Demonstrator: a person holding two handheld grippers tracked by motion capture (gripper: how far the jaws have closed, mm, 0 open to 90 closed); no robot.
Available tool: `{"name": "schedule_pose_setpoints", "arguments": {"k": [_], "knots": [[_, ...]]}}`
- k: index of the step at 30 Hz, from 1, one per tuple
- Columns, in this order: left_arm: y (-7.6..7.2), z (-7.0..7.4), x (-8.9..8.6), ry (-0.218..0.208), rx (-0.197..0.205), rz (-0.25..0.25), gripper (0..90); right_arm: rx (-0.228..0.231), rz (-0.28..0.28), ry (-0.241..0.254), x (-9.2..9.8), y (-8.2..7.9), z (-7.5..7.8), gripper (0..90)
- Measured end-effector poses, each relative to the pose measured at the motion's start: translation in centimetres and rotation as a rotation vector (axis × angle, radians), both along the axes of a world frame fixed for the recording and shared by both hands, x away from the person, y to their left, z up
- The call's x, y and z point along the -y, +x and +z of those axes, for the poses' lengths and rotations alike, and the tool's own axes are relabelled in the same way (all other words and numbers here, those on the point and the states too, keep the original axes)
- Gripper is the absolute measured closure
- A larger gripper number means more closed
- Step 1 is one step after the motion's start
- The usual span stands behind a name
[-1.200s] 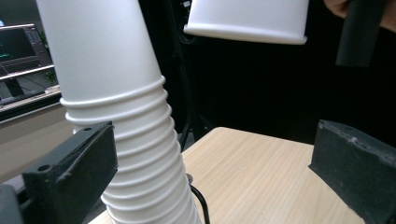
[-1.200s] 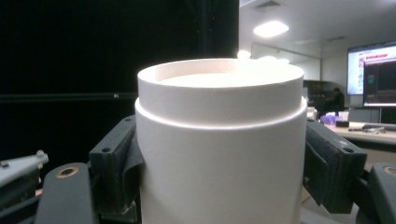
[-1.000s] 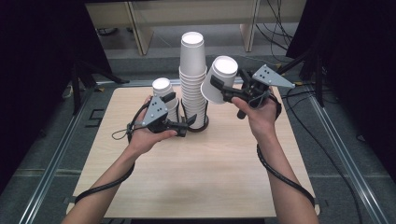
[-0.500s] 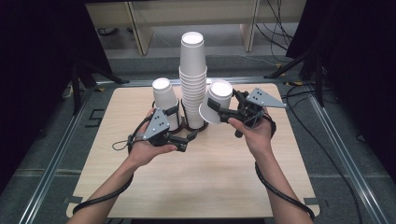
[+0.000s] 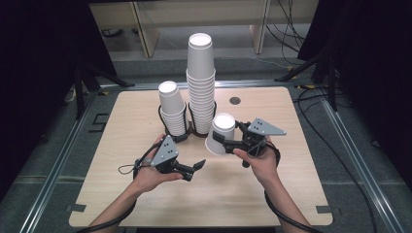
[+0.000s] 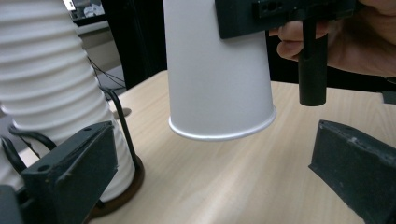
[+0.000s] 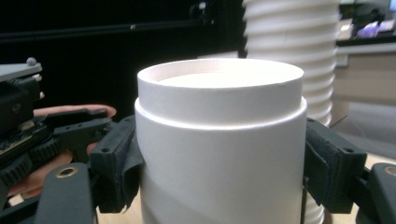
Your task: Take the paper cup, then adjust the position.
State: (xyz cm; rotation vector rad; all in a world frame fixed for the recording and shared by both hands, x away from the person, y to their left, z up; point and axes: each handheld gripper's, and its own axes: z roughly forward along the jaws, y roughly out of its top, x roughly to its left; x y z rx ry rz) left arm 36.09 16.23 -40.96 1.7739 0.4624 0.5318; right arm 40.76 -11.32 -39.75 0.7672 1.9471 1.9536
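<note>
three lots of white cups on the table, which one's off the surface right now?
The single cup clamped upside down in the right gripper; its rim hangs above the wood. The tall stack and short stack both stand in black holders on the table.

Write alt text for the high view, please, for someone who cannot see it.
A right gripper clamps an upside-down white paper cup over a pale wooden table. The left gripper is open and empty. Behind stand a tall cup stack and a shorter stack.

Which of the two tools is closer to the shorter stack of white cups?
The left. The left tool sits just in front of the short stack, jaws open. The right tool is farther off, beyond the tall stack, gripping a single cup.
</note>
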Motion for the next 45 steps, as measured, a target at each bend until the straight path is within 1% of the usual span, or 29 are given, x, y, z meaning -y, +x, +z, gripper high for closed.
{"name": "schedule_pose_setpoints", "arguments": {"k": [3, 6, 12, 14, 15, 16, 17, 19, 20, 21, 22, 23, 24, 26, 28, 29, 30, 31, 32, 33, 35, 36, 37, 38, 39, 40, 41, 42, 45], "knots": [[-0.3, -1.0, 0.0, -0.007, -0.019, -0.009, 0.0, -0.022, 0.015, -0.004, -0.1, -0.4, -1.0, 23.8], [-0.6, -1.8, 0.1, -0.006, -0.038, -0.017, 0.0, -0.027, 0.025, -0.015, -0.3, -0.6, -1.6, 23.7], [-0.9, -2.4, 0.6, 0.012, -0.052, -0.032, 0.0, -0.065, 0.048, -0.022, -0.7, -1.3, -2.8, 23.7], [-0.9, -2.5, 0.6, 0.012, -0.053, -0.034, 0.0, -0.045, 0.052, -0.033, -0.7, -1.4, -2.9, 23.7], [-0.8, -2.5, 0.6, 0.005, -0.05, -0.038, 0.0, -0.072, 0.067, -0.022, -0.8, -1.6, -2.8, 23.7], [-0.8, -2.5, 0.6, 0.014, -0.053, -0.038, 0.0, -0.048, 0.065, -0.021, -0.9, -1.6, -2.9, 23.7], [-0.8, -2.5, 0.6, 0.019, -0.057, -0.04, 0.0, -0.055, 0.064, -0.036, -0.9, -1.7, -2.9, 23.7], [-0.8, -2.7, 0.8, 0.005, -0.067, -0.045, 0.0, -0.052, 0.077, -0.032, -1.1, -1.7, -2.9, 23.7], [-0.8, -2.7, 0.8, 0.021, -0.07, -0.048, 0.0, -0.07, 0.081, -0.012, -1.3, -1.8, -3.0, 23.7], [-0.7, -2.9, 1.0, 0.013, -0.07, -0.052, 0.0, -0.058, 0.088, -0.006, -1.4, -1.7, -3.1, 23.7], [-0.7, -3.0, 1.1, 0.024, -0.072, -0.058, 0.0, -0.067, 0.097, 0.0, -1.5, -1.8, -3.1, 23.7], [-0.6, -3.1, 1.3, 0.021, -0.078, -0.058, 0.0, -0.067, 0.098, -0.023, -1.5, -1.7, -3.1, 23.7], [-0.5, -3.1, 1.3, 0.023, -0.085, -0.057, 0.0, -0.07, 0.106, -0.025, -1.6, -1.7, -3.2, 23.7], [-0.3, -3.3, 1.5, -0.003, -0.103, -0.062, 0.0, -0.054, 0.11, -0.02, -1.7, -1.7, -3.2, 23.7], [-0.3, -3.2, 1.5, 0.012, -0.102, -0.057, 0.0, -0.06, 0.102, -0.023, -1.8, -1.7, -3.2, 23.7], [-0.3, -3.2, 1.5, 0.015, -0.104, -0.057, 0.0, -0.079, 0.108, -0.016, -1.8, -1.9, -3.1, 23.8], [-0.3, -3.2, 1.5, 0.019, -0.1, -0.059, 0.0, -0.079, 0.111, -0.002, -1.8, -1.9, -3.1, 23.7], [-0.2, -3.3, 1.6, 0.011, -0.094, -0.062, 0.0, -0.067, 0.113, -0.012, -1.8, -1.9, -3.1, 23.7], [-0.3, -3.3, 1.6, 0.019, -0.099, -0.063, 0.0, -0.055, 0.116, -0.02, -1.8, -1.8, -3.0, 23.8], [-0.3, -3.3, 1.6, 0.025, -0.103, -0.062, 0.0, -0.051, 0.113, -0.006, -1.9, -2.0, -2.9, 23.8], [-0.2, -3.5, 1.6, 0.028, -0.096, -0.065, 0.0, -0.072, 0.114, -0.008, -1.9, -2.1, -2.9, 23.8], [-0.2, -3.5, 1.7, 0.035, -0.102, -0.068, 0.0, -0.044, 0.121, -0.006, -1.9, -2.0, -2.9, 23.8], [-0.1, -3.6, 1.8, 0.024, -0.105, -0.068, 0.0, -0.065, 0.12, -0.018, -1.9, -2.2, -2.8, 23.8], [0.0, -3.6, 1.7, 0.041, -0.106, -0.069, 0.0, -0.08, 0.134, 0.008, -2.1, -2.3, -2.9, 23.8], [0.0, -3.7, 1.9, 0.032, -0.115, -0.071, 0.0, -0.067, 0.135, 0.009, -2.2, -2.2, -3.0, 23.8], [0.0, -3.8, 2.0, 0.022, -0.113, -0.08, 0.0, -0.078, 0.132, -0.008, -2.2, -2.3, -3.0, 23.8], [0.0, -3.7, 2.0, 0.04, -0.115, -0.079, 0.0, -0.061, 0.134, -0.001, -2.3, -2.3, -3.1, 23.8], [0.1, -3.9, 2.2, 0.033, -0.119, -0.085, 0.0, -0.067, 0.136, -0.02, -2.4, -2.3, -3.2, 23.8], [0.3, -3.9, 2.3, 0.026, -0.141, -0.092, 1.3, -0.089, 0.143, -0.006, -2.5, -2.4, -3.2, 23.8]]}}
